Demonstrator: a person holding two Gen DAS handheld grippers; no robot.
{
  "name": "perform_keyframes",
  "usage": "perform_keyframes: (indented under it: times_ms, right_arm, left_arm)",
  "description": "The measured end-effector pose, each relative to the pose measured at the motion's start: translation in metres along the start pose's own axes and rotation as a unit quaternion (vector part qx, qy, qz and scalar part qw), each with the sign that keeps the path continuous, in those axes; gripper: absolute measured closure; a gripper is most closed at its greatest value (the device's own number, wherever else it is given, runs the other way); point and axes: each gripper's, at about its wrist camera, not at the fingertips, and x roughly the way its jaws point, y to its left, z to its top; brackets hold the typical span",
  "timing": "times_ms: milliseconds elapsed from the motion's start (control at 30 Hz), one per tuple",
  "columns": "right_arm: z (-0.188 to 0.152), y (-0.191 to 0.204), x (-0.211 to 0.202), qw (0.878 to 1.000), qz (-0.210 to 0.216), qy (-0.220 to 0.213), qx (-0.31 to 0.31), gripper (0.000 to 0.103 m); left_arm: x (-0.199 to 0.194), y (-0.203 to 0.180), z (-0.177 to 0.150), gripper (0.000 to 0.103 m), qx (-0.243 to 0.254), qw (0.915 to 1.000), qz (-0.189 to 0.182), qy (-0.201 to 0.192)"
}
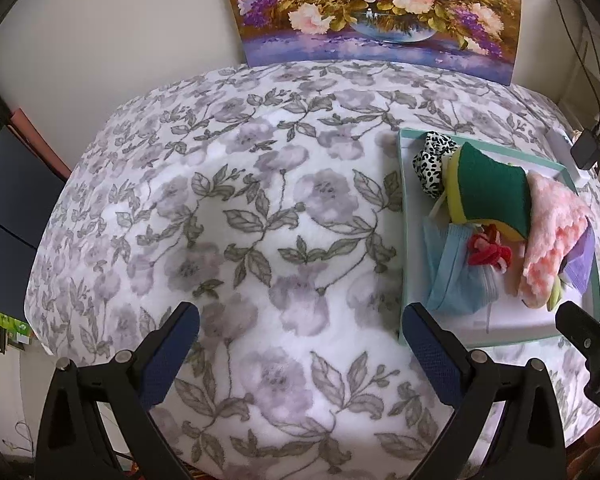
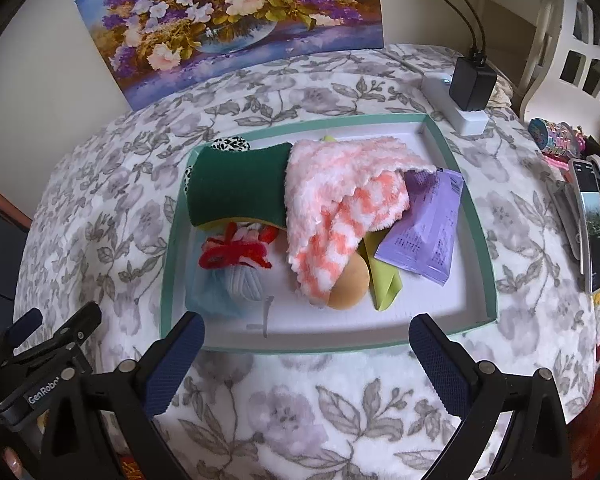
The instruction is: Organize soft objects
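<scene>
Floral blanket (image 2: 100, 220); pink cloth (image 2: 340, 200) hides much of tray (image 2: 476, 224)

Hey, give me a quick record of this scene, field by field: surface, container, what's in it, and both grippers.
surface: floral blanket
container: teal-rimmed tray
contents: green sponge, pink fluffy cloth, purple packet, red yarn bundle, blue face mask, leopard-print scrunchie
left gripper: open, empty, above the blanket left of the tray
right gripper: open, empty, at the tray's near edge
</scene>
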Motion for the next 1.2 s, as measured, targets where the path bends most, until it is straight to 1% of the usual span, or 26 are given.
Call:
perform_keyframes:
  times_ms: [233,567,1200]
  right_arm:
    - [-0.004,0.0008,-0.0053,1.0,0.001,-0.009,-0.003,0.0]
    - [-0.0024,0.0038,-0.0093,1.0,-0.003,-0.019,-0.013,0.0]
    - [0.0023,0.0035,-0.0019,0.999,-0.011,-0.022,-0.021,0.0]
  left_arm:
    - [-0.0067,0.0026,-0.0028,0.002,0.0,0.9999,-0.001,-0.011]
    - [-0.0098,0.0029,-0.0016,0.002,-0.003,0.9999,-0.001,-0.017]
    - [-0.0017,0.0073,0.002,0.002,-0.008,0.9999,0.0,-0.014]
